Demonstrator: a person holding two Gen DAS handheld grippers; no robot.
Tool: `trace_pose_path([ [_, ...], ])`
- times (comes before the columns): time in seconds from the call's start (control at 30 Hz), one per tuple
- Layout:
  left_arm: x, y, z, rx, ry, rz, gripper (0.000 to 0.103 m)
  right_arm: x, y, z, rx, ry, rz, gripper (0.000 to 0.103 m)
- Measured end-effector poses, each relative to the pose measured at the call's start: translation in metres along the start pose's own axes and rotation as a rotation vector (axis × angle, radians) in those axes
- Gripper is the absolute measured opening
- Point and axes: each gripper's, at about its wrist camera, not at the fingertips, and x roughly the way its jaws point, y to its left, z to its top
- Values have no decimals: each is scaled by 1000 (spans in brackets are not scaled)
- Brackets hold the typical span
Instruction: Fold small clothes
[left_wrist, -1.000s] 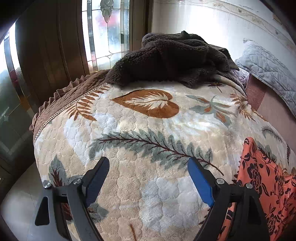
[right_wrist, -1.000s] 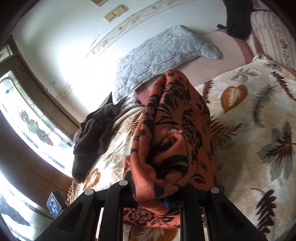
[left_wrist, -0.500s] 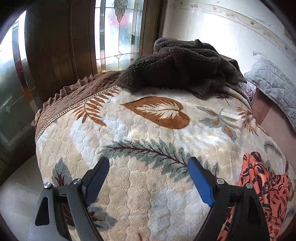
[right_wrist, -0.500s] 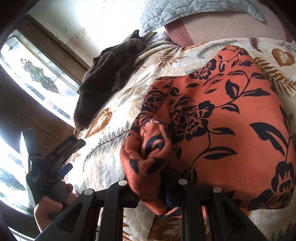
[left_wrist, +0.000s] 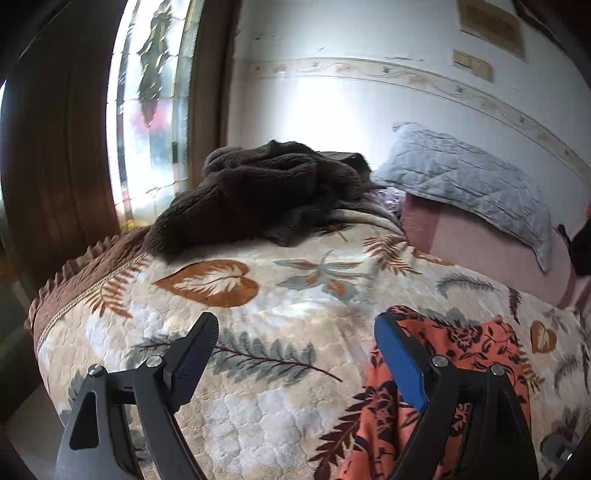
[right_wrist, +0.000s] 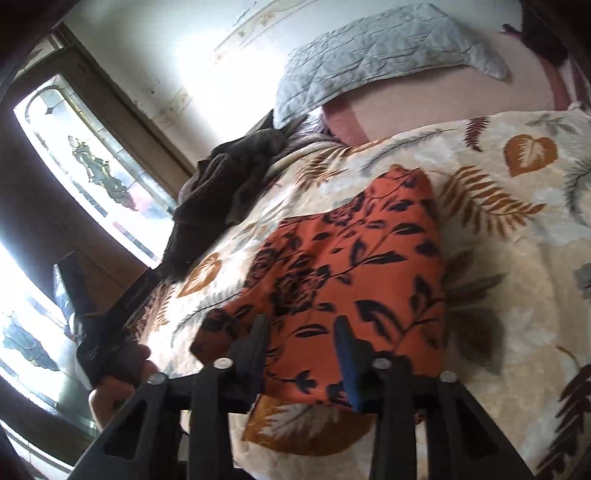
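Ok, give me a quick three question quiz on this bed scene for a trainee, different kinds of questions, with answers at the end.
1. True or false: the left gripper holds cloth.
2. The orange floral garment lies on: A) the grey pillow B) the leaf-print blanket C) the floor.
3. What lies heaped at the blanket's far end by the window?

Key: 1 false, its jaws are wide with nothing between; 2 B; 3 a dark brown fleece garment.

wrist views angled down, sharing bedspread
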Motion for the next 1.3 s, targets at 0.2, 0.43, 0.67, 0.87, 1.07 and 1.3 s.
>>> trace_pose_path([
  [0.2,11,-56,-30,257,67,-2,87,15,-26,-1,36,32,-43,33],
  [0.43,65,-46,-62,336,299,130,87,48,-42,-12,24,141,-76,29],
  [0.67,63,-49,-61,362,266,152,87,51,-42,58,34,47,-89,29],
  [0.87,73,-53,-61,376,282,169,87,130,-73,103,145,140,-178,29],
  [1.07,79,-51,-54,335,301,159,87,151,-94,103,218,188,-168,29],
  [1.3,36,-54,-33,229,140,18,87,67,-67,78,120,126,-52,32],
])
